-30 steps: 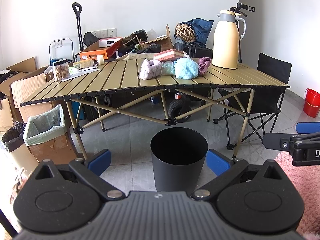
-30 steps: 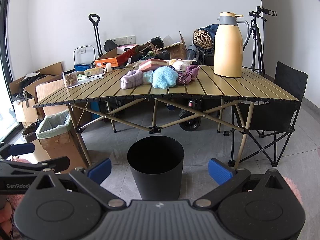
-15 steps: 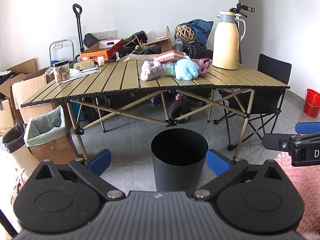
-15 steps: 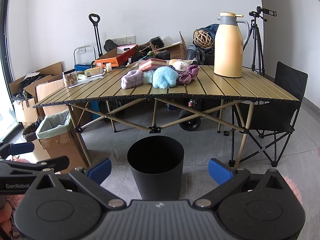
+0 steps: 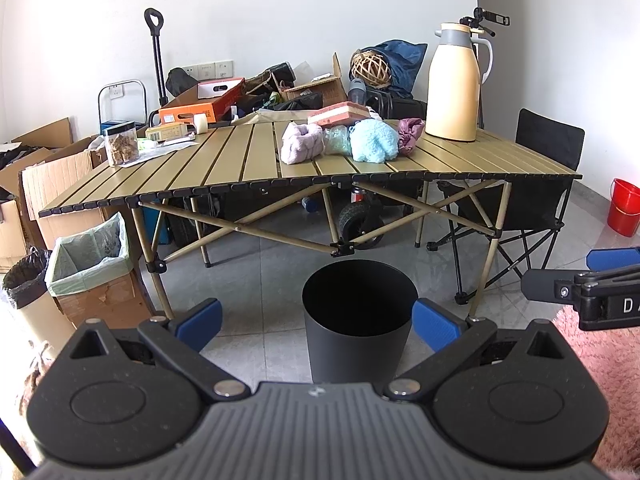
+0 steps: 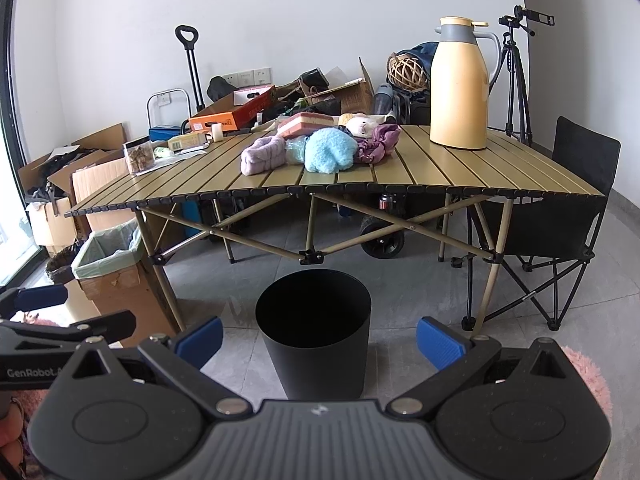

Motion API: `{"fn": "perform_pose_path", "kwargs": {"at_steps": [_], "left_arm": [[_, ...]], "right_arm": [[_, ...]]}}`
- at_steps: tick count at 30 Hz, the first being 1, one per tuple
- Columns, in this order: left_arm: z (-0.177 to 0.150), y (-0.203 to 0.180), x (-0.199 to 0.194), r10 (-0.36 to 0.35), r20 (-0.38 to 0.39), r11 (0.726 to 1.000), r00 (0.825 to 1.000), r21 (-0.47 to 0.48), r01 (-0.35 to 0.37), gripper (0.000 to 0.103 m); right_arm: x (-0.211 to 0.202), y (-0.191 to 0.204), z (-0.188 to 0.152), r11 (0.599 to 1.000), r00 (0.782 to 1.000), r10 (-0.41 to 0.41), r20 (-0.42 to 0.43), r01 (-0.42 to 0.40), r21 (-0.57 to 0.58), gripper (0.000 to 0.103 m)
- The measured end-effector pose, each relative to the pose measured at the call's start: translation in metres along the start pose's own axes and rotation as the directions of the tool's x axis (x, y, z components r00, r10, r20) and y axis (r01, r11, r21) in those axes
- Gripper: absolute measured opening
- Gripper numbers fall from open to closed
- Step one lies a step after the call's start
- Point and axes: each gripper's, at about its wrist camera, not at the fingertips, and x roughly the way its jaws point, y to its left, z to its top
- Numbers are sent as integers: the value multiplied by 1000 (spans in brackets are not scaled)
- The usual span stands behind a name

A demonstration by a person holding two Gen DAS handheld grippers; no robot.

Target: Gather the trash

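Note:
A black round bin (image 5: pixel 358 320) stands on the floor in front of the slatted folding table (image 5: pixel 224 168); it also shows in the right wrist view (image 6: pixel 314 332). On the table lie soft items: a lilac bundle (image 5: pixel 301 148), a light blue fluffy one (image 5: pixel 372 145), a purple cloth (image 5: pixel 410 132). My left gripper (image 5: pixel 318 322) is open and empty, back from the bin. My right gripper (image 6: pixel 320 338) is open and empty too; it shows at the right edge of the left wrist view (image 5: pixel 580 284).
A yellow thermos jug (image 5: pixel 454 84) stands on the table's right end, a snack jar (image 5: pixel 120 146) on its left end. A lined cardboard box (image 5: pixel 94 268) sits left of the table, a folding chair (image 5: pixel 540 200) right, a red bucket (image 5: pixel 624 208) far right, a pink rug (image 5: pixel 600 360) near.

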Motion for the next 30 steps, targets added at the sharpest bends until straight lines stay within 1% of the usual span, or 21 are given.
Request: {"fn": "perform_pose_path", "kwargs": {"at_steps": [7,18,23,30], "left_arm": [[9,4,17,23,27,1000,999,-1,-23,103],[26,7,55,38,34,999,999,-4,-38,103],[42,9,75,49,53,999,997,-7,-49,103],[69,14,102,57,92,998,994,-11,-56,103]], "right_arm": [[16,-7,9,1000,1000,-3,6,3,5,103],[56,-14,34,1000,1000,8,12,-8,9,103],[79,-15,46,1000,1000,8,19,-8,1,103],[109,-16,71,1000,999,1,49,-1,-6,103]]}}
